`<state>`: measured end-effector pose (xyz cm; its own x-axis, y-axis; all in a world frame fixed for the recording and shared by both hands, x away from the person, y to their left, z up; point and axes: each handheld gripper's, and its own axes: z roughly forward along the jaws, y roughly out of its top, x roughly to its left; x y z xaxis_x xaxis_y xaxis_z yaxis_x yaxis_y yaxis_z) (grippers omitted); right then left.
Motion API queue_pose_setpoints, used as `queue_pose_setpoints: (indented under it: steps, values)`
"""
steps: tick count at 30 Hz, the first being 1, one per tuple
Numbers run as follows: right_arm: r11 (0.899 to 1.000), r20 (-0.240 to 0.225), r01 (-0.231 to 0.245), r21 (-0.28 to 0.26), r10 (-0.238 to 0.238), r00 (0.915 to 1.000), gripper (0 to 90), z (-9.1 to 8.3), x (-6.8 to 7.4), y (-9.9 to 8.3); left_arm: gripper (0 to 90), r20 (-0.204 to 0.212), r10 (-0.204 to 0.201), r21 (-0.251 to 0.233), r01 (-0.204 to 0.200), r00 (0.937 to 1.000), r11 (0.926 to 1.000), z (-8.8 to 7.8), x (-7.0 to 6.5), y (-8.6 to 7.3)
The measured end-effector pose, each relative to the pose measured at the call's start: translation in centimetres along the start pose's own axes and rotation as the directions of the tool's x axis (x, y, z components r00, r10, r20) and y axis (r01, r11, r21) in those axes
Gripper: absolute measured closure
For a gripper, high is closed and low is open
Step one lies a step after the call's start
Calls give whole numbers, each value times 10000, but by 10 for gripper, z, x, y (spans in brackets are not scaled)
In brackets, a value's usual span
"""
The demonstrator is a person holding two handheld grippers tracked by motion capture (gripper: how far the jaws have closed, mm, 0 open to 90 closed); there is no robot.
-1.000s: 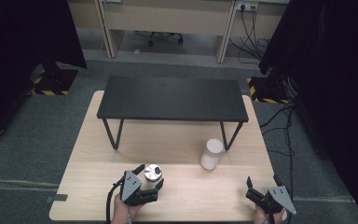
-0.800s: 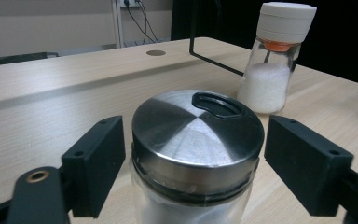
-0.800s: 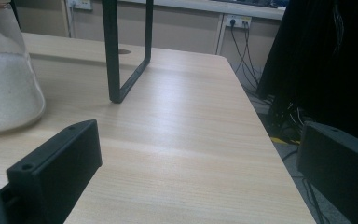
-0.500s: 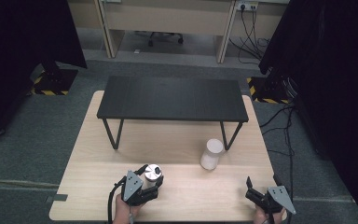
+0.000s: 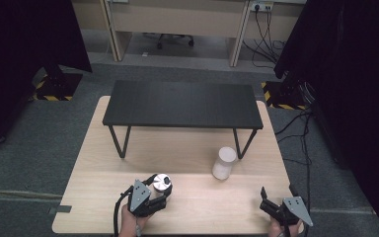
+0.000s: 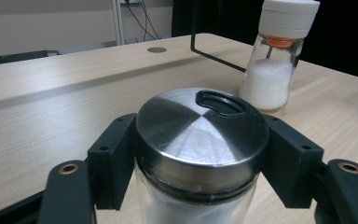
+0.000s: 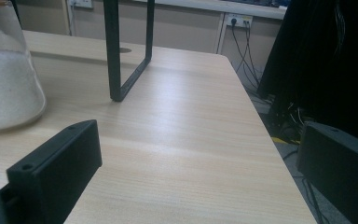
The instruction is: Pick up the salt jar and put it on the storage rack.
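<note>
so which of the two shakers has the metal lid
The shaker clamped in the left gripper; its lid is shiny steel, while the other shaker near the black stand's leg has a white cap.

From the high view I'm getting even, soft overhead light on the wooden table [image 5: 187, 163], with black curtains swallowing the 9 and 3 o'clock edges. The picture is slightly soft. In the left gripper view, glare fans across the steel lid [image 6: 200, 135]; the salt shaker [image 6: 277, 56] at 1 o'clock is mildly blurred. The right gripper view is dim at 3 o'clock.
</note>
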<state>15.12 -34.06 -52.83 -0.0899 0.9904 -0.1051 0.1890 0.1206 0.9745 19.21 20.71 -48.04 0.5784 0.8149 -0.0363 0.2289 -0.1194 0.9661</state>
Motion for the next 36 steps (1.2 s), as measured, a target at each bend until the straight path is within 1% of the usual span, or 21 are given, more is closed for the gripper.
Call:
queue_pose_setpoints:
  steps: [6,16,20,26,30,33,34,35,36]
  values:
    - [10000,-27,-9,19,9,10000,2,0,-1,0,330,9,-80,-35,80,10000,10000,0,1,-1]
    - [10000,-19,-7,52,7,10000,2,1,0,1,334,-30,-45,21,45,10000,10000,0,0,2]
    - [10000,-29,-35,35,36,10000,2,0,-1,1,335,-29,-81,121,81,10000,9999,-1,-1,4]
    - [10000,-57,-99,6,99,9999,2,0,-2,0,336,-53,-87,72,88,9999,9999,-1,-2,3]
    - [10000,-65,-90,16,90,9999,2,0,-2,0,337,-66,-59,98,59,10000,9999,-1,-3,4]
    - [9999,-67,-101,10,101,9999,2,0,-2,0,337,20,-34,87,34,10000,10000,-1,-1,3]
    - [9999,-67,-112,11,112,9999,2,0,-2,0,342,-37,106,-94,-106,9999,9999,-2,-2,1]
    - [9999,-70,-126,16,126,9999,2,0,-2,0,348,-18,-47,-25,47,10000,10000,-3,0,2]
    - [9999,-73,-137,14,137,9999,2,0,-2,0,348,-13,-112,8,112,9999,9999,-3,1,3]
